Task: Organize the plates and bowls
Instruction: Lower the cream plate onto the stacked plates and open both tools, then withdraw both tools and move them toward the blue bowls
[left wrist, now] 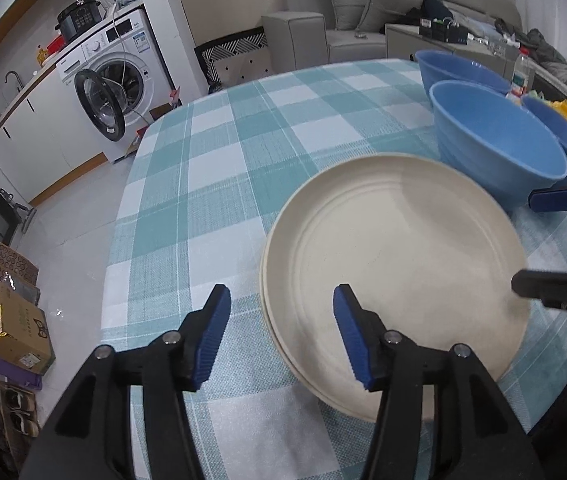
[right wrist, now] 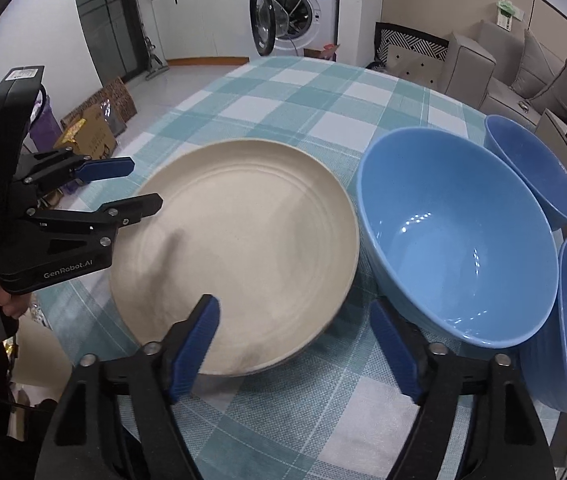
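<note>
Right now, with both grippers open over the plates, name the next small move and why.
Probably swing the right gripper to the nearest blue bowl and grip its rim. The cream plates already sit stacked, and three bowls remain apart on the checked cloth.

Both grippers, left gripper (right wrist: 123, 186) and right gripper (right wrist: 295, 344), are black with silver screws, ribbed blue fingers (right wrist: 195, 352), and white "GenRobot.AI" lettering.
</note>
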Available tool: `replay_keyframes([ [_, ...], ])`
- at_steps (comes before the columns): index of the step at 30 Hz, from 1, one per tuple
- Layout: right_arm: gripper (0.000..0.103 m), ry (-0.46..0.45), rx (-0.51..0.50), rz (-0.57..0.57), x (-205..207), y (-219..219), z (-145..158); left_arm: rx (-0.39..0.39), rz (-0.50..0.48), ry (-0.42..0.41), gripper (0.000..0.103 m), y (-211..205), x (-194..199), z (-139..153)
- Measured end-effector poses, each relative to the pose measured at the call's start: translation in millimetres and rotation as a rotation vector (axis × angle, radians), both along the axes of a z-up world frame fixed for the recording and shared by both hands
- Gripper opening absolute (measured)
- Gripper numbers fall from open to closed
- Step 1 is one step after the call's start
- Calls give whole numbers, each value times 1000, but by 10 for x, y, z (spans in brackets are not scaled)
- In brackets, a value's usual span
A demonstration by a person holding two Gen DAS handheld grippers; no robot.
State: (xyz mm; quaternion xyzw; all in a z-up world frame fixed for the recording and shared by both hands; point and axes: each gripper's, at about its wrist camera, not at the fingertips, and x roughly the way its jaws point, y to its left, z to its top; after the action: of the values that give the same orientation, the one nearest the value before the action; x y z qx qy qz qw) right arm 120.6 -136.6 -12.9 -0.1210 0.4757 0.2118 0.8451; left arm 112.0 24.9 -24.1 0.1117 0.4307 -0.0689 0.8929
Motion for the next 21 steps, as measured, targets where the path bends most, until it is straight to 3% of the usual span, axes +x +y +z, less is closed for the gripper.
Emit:
replay_keyframes([
  [4, 87, -14, 25, 8, -39, -3, 71, -41, 5, -9, 63, 5, -19, 83],
  [5, 90, -21, 29, 7, -45, -9, 88, -49, 7, -13, 71, 5, -29, 104],
  [6, 93, -21, 39, 7, -51, -15, 102, -58, 10, -20, 93, 6, -40, 123],
  [7, 95, -14, 53, 10, -50, -23, 108, -68, 15, -35, 103, 7, -53, 143],
  [11, 99, -18, 76, 13, -79, -34, 164, -135, 5, -47, 103, 27, -84, 235],
  [21, 101, -61, 139, -3, -180, -180, 432, -167, 22, -96, 103, 30, -148, 467],
])
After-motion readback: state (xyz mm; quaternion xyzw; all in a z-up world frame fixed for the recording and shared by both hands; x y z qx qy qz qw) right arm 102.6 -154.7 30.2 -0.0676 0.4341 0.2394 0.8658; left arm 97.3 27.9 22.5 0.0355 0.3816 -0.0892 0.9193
